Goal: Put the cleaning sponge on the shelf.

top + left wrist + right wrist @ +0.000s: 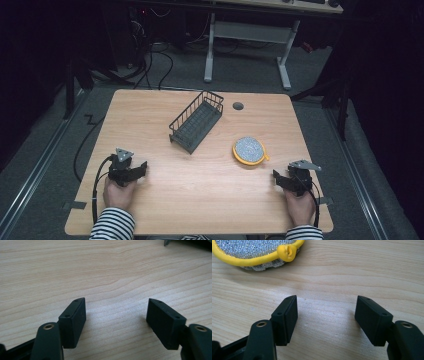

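Note:
A dark wire basket (196, 121) lies at an angle on the wooden table (200, 200), a little behind its middle. To its right sits a round silver scouring pad with a yellow rim (249, 150), also at the top left of the right gripper view as the pad (254, 251). My left gripper (140, 169) rests at the near left, open, with bare wood between its jaws (116, 312). My right gripper (278, 178) rests at the near right, open and empty (325, 311), a short way in front of the pad.
A round cable hole (238, 105) is in the table near the far edge. A corner of the basket (167, 242) shows at the top right of the left gripper view. Beyond the table stand a white desk frame (247, 45) and floor cables.

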Demonstrator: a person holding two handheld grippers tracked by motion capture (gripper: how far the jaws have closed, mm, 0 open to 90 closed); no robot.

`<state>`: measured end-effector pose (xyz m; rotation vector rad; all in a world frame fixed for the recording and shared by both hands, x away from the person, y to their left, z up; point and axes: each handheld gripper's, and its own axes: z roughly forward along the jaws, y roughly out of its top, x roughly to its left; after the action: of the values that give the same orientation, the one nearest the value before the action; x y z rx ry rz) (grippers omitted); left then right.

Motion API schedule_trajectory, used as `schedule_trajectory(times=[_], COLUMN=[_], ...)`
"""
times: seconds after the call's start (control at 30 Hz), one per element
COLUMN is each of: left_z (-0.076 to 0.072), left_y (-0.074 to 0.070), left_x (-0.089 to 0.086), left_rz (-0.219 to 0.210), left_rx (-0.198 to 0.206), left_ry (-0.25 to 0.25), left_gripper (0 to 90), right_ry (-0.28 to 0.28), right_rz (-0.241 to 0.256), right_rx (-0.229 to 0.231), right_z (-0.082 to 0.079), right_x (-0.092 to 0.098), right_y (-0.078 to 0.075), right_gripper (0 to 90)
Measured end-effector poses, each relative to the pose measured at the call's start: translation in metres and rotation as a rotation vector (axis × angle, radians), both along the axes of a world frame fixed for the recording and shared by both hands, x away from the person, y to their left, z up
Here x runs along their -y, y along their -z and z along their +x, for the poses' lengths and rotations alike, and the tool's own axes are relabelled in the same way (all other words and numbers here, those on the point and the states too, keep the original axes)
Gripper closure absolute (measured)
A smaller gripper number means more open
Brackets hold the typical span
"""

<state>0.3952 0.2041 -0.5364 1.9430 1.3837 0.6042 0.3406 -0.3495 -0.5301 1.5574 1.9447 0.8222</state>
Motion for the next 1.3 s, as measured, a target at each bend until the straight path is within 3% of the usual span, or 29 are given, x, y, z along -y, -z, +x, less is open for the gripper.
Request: schedule_trajectory(times=[0.57,0.8,0.9,1.07,1.2,1.3], left_z=[0.001,0.003,0.003,0.003,0.006,0.008], left_y=[0.0,-0.005,-0.008,-0.017,-0.025,-0.029], left_x=[0.002,0.004,0.006,0.011,0.013,0.017], left_rz=[-0.009,-0.004,0.002,-0.023,-0.091,-0.09], left_rx=[-0.005,-0.047,-0.047,-0.05,-0.056,-0.059], left_ry=[-0.001,-0.023,-0.017,0.0,0.008,0.016], left_gripper=[28.3,31.0,31.0,30.4,26.2,25.5], right_ry=[-0.006,-0.011,-0.011,-0.012,-0.013,-0.015], right_rz=[-0.001,-0.002,-0.001,0.001,0.002,0.003], right_rx=[-0.004,-0.005,-0.006,-0.007,-0.007,-0.008], right_z=[-0.001,-0.001,-0.001,-0.001,-0.001,-0.001], right_x=[-0.001,-0.001,-0.001,-0.001,-0.001,-0.001], right_y=[0.0,0.0,0.0,0.0,0.0,0.0], right_gripper=[32.8,32.2,31.9,31.8,31.5,31.2])
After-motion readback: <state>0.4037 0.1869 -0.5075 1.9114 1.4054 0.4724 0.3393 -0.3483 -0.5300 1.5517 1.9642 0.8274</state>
